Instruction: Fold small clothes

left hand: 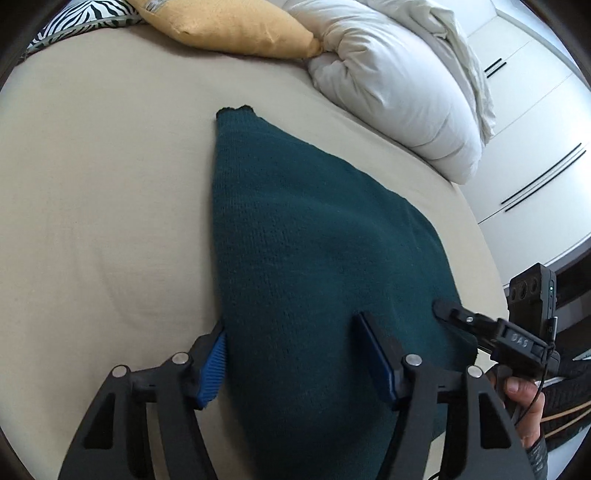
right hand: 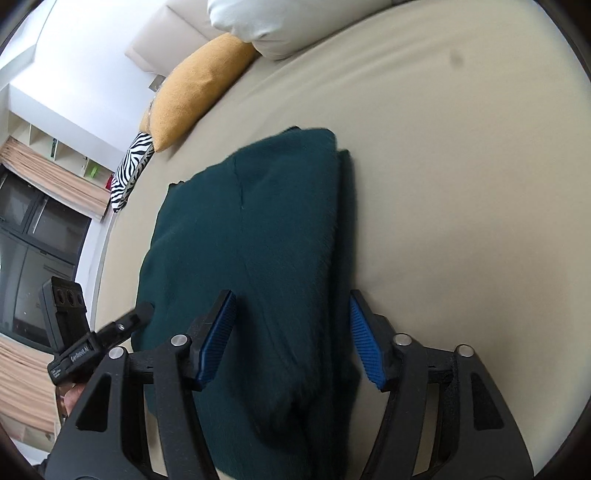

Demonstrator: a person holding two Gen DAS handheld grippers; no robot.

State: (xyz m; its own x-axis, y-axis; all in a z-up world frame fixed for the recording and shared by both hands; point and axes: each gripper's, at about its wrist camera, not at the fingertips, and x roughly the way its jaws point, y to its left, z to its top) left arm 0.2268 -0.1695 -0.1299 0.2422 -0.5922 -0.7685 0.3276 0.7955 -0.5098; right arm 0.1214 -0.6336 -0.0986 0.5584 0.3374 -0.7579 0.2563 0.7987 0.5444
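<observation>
Left to right. Left wrist view: the left tool (left hand: 291,354) hangs low over the near end of a dark green knitted garment (left hand: 314,240), its blue-padded fingers (left hand: 212,363) spread wide. The left pad sits at the garment's left edge and the right pad over the knit, with nothing clamped between them. The garment lies flat on the beige bed sheet (left hand: 92,203), narrowing to a far corner. Beyond it sit a yellow cushion (left hand: 236,26), a zebra-print cushion (left hand: 92,14) and a bunched white duvet (left hand: 399,96). At the right margin the right tool (left hand: 448,312) touches or nearly touches the garment's near right edge.

Right wrist view: the right tool (right hand: 291,343) also stands with its fingers well apart, straddling the garment (right hand: 251,236) without pinching it. Here the garment shows doubled layers along its right side, where an upper panel overlaps a narrower strip beneath. The picture is slightly blurred. The left tool (right hand: 142,310) enters at lower left, its tip at the garment's edge.

Judgement: the garment appears partly folded, and this moment looks like the pause between folds, with both tools positioned at the near end. The next move probably calls for each tool to close on a near corner, catching all layers, then to carry that end toward the far corner. Uneven grips could let the layers slide apart.
</observation>
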